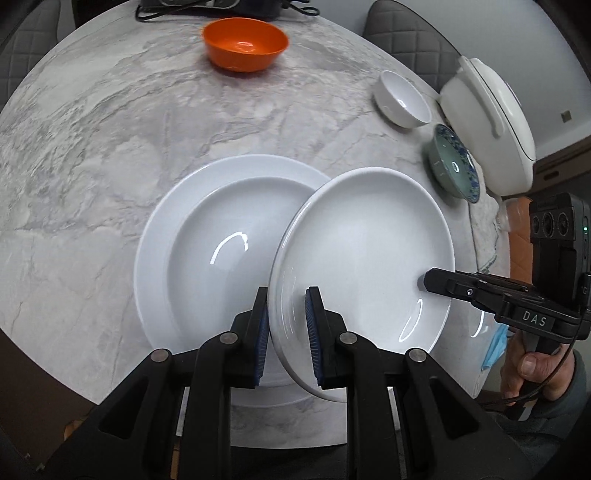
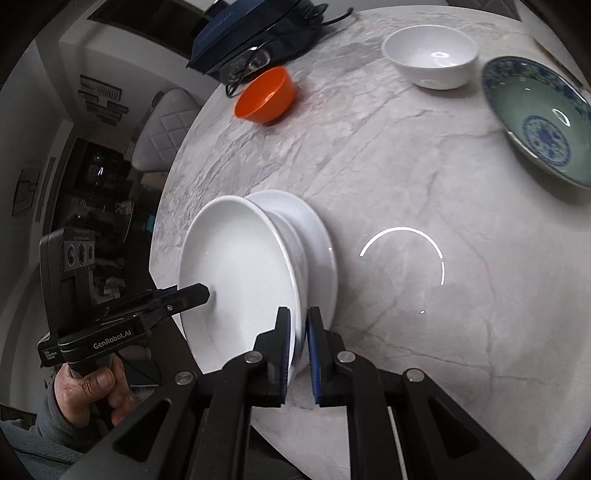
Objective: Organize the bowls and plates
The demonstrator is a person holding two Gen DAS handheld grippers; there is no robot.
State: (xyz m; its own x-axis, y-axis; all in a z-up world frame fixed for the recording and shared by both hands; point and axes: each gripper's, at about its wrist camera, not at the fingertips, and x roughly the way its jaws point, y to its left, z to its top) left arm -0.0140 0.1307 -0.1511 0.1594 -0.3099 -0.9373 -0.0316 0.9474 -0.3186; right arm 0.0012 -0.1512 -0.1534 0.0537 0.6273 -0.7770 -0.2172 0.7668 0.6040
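Observation:
A white plate (image 1: 362,251) is tilted above a larger white plate (image 1: 207,221) lying on the marble table (image 1: 92,147). My left gripper (image 1: 287,325) is shut on the tilted plate's near rim. My right gripper (image 2: 297,350) is shut on the opposite rim of the same plate (image 2: 236,280), with the lower plate (image 2: 314,229) behind it. Each gripper shows in the other view: the right one (image 1: 428,280), the left one (image 2: 205,293). An orange bowl (image 1: 245,44), a small white bowl (image 1: 404,98) and a blue-patterned green bowl (image 1: 454,162) stand further back.
A white lidded pot (image 1: 491,122) stands at the table's right edge beside the patterned bowl. A dark bag with cables (image 2: 255,33) lies at the far edge behind the orange bowl (image 2: 267,96). Quilted chairs (image 2: 162,125) surround the table.

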